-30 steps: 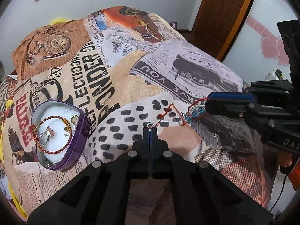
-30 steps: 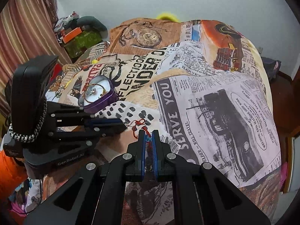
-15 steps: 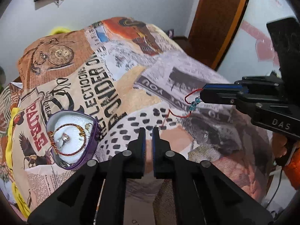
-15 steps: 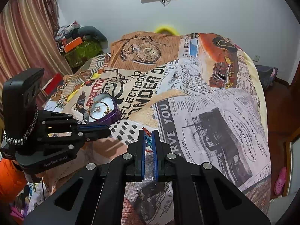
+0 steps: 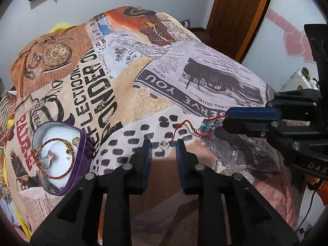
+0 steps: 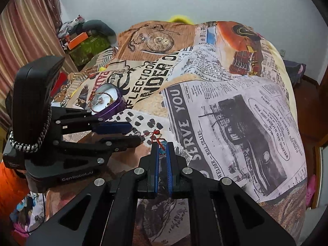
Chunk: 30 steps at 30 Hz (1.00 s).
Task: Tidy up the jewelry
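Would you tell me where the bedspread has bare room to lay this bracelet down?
Free: the newspaper print beyond the red bracelet, and the lettering behind the purple tin. Crowded: the tin's inside and the gap between left gripper and right gripper.

Jewelry count on the bed

Two grippers, left (image 5: 163, 143) and right (image 5: 225, 121). One red thread bracelet (image 5: 192, 128) ahead of the left gripper; one purple tin (image 5: 82, 151) to its left, holding one ring (image 5: 48, 160) and one cord bracelet (image 5: 55, 176).

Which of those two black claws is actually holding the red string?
The right gripper: its blue pads are shut on the red bracelet at its blue beads. The left gripper is open, holding nothing.
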{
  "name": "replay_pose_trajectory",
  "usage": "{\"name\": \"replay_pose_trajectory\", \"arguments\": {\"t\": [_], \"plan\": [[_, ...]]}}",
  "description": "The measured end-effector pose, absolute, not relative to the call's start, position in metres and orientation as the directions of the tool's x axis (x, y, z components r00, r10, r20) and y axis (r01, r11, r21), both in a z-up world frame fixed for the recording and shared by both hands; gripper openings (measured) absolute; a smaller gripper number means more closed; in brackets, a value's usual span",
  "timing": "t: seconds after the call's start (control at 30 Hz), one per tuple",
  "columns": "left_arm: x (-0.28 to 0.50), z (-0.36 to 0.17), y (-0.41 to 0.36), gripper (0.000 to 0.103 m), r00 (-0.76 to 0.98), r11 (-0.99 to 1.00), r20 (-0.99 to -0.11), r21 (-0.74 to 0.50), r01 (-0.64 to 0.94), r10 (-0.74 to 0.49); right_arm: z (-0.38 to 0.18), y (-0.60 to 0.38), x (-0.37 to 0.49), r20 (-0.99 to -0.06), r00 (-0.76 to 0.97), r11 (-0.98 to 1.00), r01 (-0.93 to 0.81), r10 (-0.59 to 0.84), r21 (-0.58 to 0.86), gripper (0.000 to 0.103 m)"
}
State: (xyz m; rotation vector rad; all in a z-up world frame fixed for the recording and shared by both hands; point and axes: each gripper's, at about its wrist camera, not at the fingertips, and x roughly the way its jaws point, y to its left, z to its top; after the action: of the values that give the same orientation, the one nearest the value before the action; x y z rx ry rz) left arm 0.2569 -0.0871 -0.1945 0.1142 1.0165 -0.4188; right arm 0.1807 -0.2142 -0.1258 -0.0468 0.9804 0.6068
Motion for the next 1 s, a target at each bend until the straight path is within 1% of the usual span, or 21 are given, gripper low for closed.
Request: {"name": "replay_pose_trajectory", "arguments": {"t": [0.13,0.2,0.4,0.6,0.77,1.0], "plan": [[0.262,-0.197,-0.086,0.021,0.448,0.915,-0.844,-0.116,0.386,-0.296,-0.13,-0.214,0.181,-0.788,0.399,0.83,-0.504,0.468,0.238,0.006],[0.265,-0.198,-0.085,0.009,0.448,0.919,-0.844,-0.122,0.376,-0.296,-0.132,-0.215,0.182,-0.788,0.396,0.829,-0.504,0.47,0.241,0.006],[0.264,-0.196,-0.079,0.009,0.454,0.917,-0.829,-0.159,0.365,-0.325,-0.133,-0.216,0.182,-0.789,0.401,0.835,-0.494,0.466,0.243,0.006],[0.252,-0.168,-0.064,0.009,0.517,0.92,-0.779,-0.189,0.344,-0.354,-0.126,-0.22,0.182,-0.785,0.423,0.846,-0.482,0.453,0.229,0.006],[0.24,-0.143,-0.046,0.009,0.583,0.932,-0.741,-0.163,0.324,-0.333,-0.116,-0.218,0.183,-0.775,0.442,0.847,-0.485,0.451,0.216,0.006],[0.23,-0.127,-0.012,0.009,0.637,0.952,-0.712,-0.159,0.263,-0.295,-0.091,-0.201,0.185,-0.745,0.478,0.838,-0.509,0.466,0.198,0.006]]}}
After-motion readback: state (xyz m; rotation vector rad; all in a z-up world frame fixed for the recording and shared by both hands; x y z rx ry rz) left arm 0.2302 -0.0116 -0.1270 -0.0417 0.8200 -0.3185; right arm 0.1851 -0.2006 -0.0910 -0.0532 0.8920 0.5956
